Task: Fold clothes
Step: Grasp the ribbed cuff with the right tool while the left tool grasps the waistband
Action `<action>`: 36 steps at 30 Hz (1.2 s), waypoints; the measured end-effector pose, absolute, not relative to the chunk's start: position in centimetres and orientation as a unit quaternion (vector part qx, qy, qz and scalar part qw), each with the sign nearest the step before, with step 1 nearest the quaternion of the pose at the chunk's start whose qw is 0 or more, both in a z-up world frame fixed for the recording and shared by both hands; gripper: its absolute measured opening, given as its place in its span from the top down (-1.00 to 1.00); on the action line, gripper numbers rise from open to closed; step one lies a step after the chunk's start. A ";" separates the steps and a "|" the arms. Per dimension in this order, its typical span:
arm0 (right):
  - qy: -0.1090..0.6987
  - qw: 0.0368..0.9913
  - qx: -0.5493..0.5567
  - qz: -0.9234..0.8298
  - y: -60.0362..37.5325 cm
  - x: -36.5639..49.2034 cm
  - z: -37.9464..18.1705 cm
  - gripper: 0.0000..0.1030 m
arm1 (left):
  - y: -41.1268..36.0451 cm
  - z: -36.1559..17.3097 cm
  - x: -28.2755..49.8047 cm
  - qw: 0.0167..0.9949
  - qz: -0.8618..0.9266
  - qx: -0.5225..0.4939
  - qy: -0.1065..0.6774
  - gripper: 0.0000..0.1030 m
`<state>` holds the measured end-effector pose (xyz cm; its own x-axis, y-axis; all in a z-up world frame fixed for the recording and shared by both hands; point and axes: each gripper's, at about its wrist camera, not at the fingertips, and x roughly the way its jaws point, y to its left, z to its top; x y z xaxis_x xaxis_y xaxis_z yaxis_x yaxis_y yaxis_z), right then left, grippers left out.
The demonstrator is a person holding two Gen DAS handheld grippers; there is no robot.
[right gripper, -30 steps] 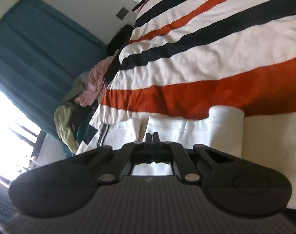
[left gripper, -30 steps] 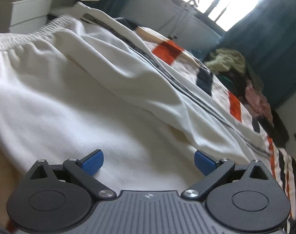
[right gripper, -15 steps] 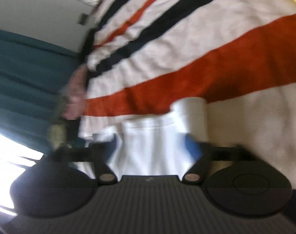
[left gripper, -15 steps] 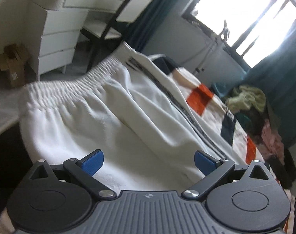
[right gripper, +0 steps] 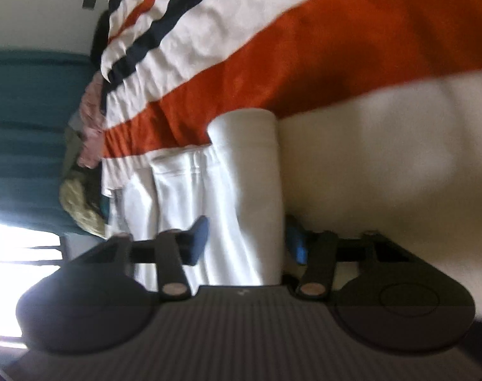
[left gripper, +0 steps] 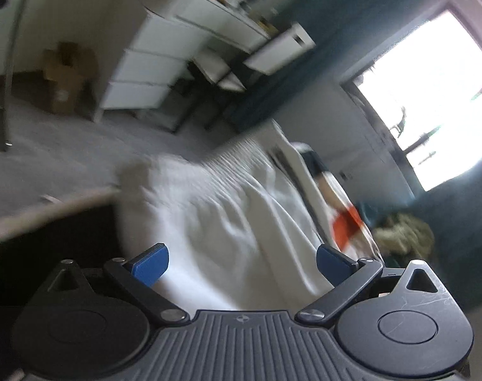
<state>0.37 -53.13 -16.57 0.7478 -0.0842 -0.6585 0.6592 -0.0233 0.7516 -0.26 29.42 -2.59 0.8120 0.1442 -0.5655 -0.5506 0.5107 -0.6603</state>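
Observation:
White trousers (left gripper: 228, 209) lie on the bed, their elastic waistband at the bed's edge, blurred in the left wrist view. My left gripper (left gripper: 242, 262) hovers above them near the waistband, open, its blue pads wide apart with nothing gripped. In the right wrist view the folded leg end of the trousers (right gripper: 247, 165) lies on the striped bedspread (right gripper: 304, 47). My right gripper (right gripper: 248, 238) straddles that leg end and its jaws are closing. The cloth lies between the blue pads, which stand just off its edges.
A white chest of drawers (left gripper: 145, 73), a chair (left gripper: 272, 50) and a cardboard box (left gripper: 69, 76) stand on the grey floor beyond the bed. A heap of other clothes (left gripper: 406, 231) sits by the teal curtains under the bright window.
The left gripper has pulled back and rolled, so the floor and drawers now fill its view. The right gripper went from shut to wide, dropped onto the leg end, and its jaws have narrowed.

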 end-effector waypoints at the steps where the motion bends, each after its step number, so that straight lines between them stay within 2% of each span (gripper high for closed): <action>1: 0.223 0.673 0.645 -0.286 -53.1 1.2 -16.3 0.65 | 30.1 -2.6 -0.9 0.835 0.217 -0.455 0.221 -0.95; 2: 0.219 0.683 0.636 -0.287 -53.1 1.8 -16.1 0.84 | 31.2 -2.8 -1.5 0.827 0.219 -0.469 0.220 -0.95; 4: 0.199 0.702 0.621 -0.286 -52.8 2.6 -15.3 0.89 | 33.3 -3.4 -2.6 0.811 0.222 -0.496 0.219 -0.95; 9: 0.107 0.756 0.581 -0.282 -52.6 3.0 -12.5 0.90 | 36.9 -5.8 -4.1 0.781 0.205 -0.546 0.224 -0.92; 16: 0.117 0.774 0.544 -0.302 -52.9 4.1 -12.1 0.90 | 36.5 -9.6 -1.1 0.760 0.100 -0.594 0.244 -0.65; 17: 0.121 0.772 0.544 -0.304 -52.9 4.2 -12.4 0.90 | 36.2 -9.9 -0.5 0.757 0.095 -0.598 0.248 -0.56; 20: 0.127 0.766 0.549 -0.308 -52.8 3.9 -12.8 0.90 | 35.2 -9.7 0.5 0.767 0.099 -0.580 0.256 -0.06; 22: 0.123 0.762 0.558 -0.305 -52.8 3.4 -12.8 0.90 | 34.9 -9.2 0.9 0.785 0.104 -0.550 0.264 0.78; 30: 0.083 0.755 0.591 -0.271 -52.3 1.2 -10.6 0.90 | 35.0 -5.0 -2.0 0.825 0.072 -0.527 0.191 0.82; 36: 0.076 0.784 0.557 -0.262 -52.3 5.8 -5.7 0.90 | 34.3 -0.9 0.1 0.838 0.048 -0.524 0.141 0.83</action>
<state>5.79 -52.32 -5.69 0.8514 -0.3261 -0.4108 0.4952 0.2420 0.8344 0.13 34.25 -0.92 0.9555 -0.0667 -0.2875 -0.2292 0.4457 -0.8654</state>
